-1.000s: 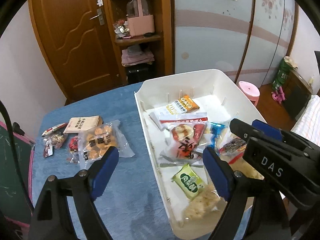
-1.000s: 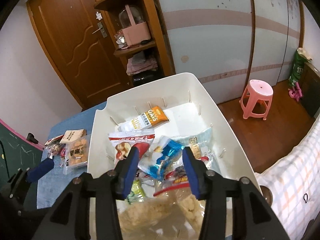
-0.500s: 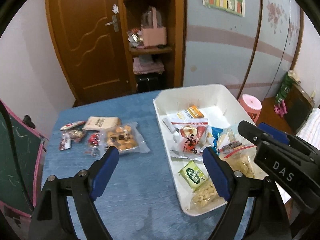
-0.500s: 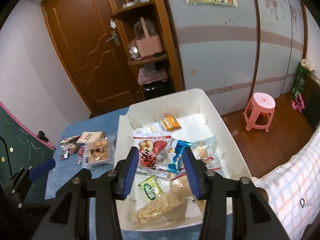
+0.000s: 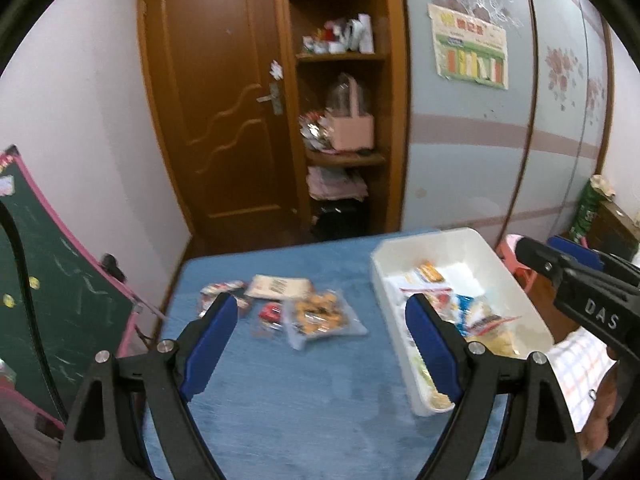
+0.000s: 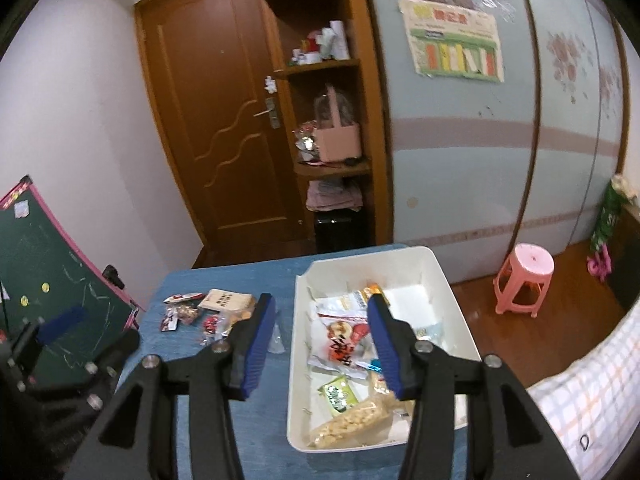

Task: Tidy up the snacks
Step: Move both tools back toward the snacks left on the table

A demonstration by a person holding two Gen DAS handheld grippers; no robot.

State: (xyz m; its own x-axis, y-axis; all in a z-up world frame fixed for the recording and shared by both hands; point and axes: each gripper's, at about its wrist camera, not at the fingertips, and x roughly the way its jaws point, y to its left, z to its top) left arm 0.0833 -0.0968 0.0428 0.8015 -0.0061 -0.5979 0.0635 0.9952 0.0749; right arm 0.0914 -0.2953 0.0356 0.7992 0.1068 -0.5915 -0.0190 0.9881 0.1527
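Blue table (image 5: 280, 392), snack packets (image 5: 320, 314) beyond left tool (image 5: 320, 344) — spread, empty

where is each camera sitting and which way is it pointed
Left wrist: on the left tongs, above the near table edge, facing the loose snacks and door; both open blue fingers and the right tongs show.
Right wrist: on the right tongs, further right, facing the white bin; open fingers show, left tongs at lower left.
Shared: blue table, bin, snacks, door.
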